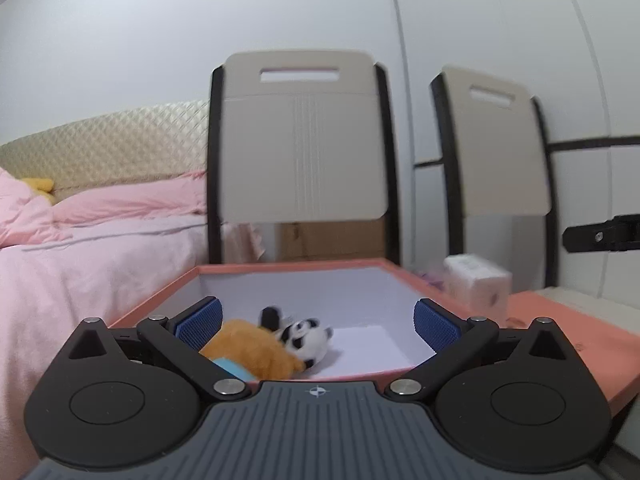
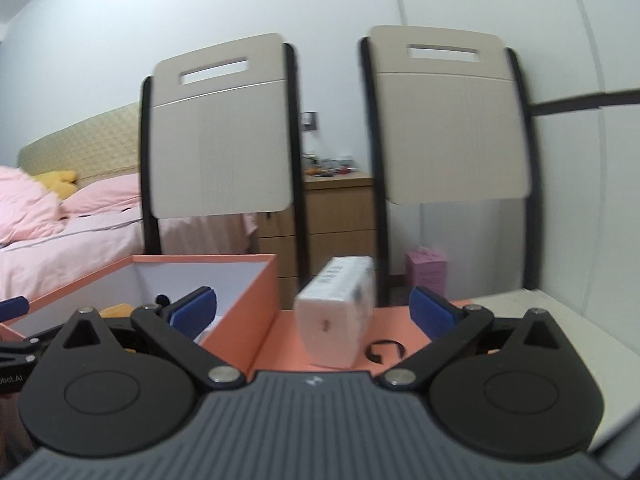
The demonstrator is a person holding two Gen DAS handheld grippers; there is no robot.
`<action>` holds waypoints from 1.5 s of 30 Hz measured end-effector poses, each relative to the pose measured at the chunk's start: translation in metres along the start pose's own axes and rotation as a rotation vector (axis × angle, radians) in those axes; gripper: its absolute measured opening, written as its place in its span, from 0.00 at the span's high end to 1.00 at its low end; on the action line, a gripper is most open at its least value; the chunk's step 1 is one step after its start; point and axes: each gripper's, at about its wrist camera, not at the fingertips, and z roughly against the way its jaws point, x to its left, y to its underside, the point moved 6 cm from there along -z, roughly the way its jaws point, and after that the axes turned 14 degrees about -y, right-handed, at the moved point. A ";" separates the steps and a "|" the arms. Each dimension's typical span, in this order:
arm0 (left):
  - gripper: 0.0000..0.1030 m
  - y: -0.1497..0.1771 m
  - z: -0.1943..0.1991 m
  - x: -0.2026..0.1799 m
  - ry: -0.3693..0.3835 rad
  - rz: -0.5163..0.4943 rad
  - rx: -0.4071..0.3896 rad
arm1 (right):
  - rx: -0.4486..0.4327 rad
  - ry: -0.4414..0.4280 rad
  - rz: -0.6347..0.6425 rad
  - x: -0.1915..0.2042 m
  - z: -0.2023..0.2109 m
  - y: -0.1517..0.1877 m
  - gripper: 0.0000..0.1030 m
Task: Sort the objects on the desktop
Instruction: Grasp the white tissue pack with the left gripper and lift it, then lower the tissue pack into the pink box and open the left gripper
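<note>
Tissue pack [image 2: 338, 314] stands on the lid just right of the orange box [image 2: 256, 304], between the wide-open right gripper [image 2: 314, 312] fingers; next, probably: close, lift into box; left gripper [image 1: 318, 320] wide, empty over the box.

I see a salmon-orange box [image 1: 208, 269] with white inside holding an orange plush [image 1: 256, 346] and black-and-white panda [image 1: 308, 338], a white tissue pack [image 2: 340, 314] with dark print to its right, blue pads [image 1: 200, 322] on black grippers, pink bedding [image 1: 100, 248] far left.
</note>
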 end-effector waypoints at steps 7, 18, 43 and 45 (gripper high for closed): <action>0.00 -0.012 0.003 -0.062 0.020 -0.067 -0.004 | -0.055 0.060 0.036 -0.015 0.049 -0.002 0.00; 0.05 -0.038 -0.090 -0.224 -0.007 -0.090 0.133 | -0.141 0.021 -0.158 -0.089 0.128 0.002 0.00; 0.45 -0.047 -0.118 -0.225 0.123 -0.129 0.198 | 0.019 -0.048 -0.209 -0.084 0.095 0.020 0.00; 0.45 -0.061 -0.099 -0.205 0.145 -0.087 0.162 | 0.016 -0.043 -0.213 -0.081 0.090 0.019 0.00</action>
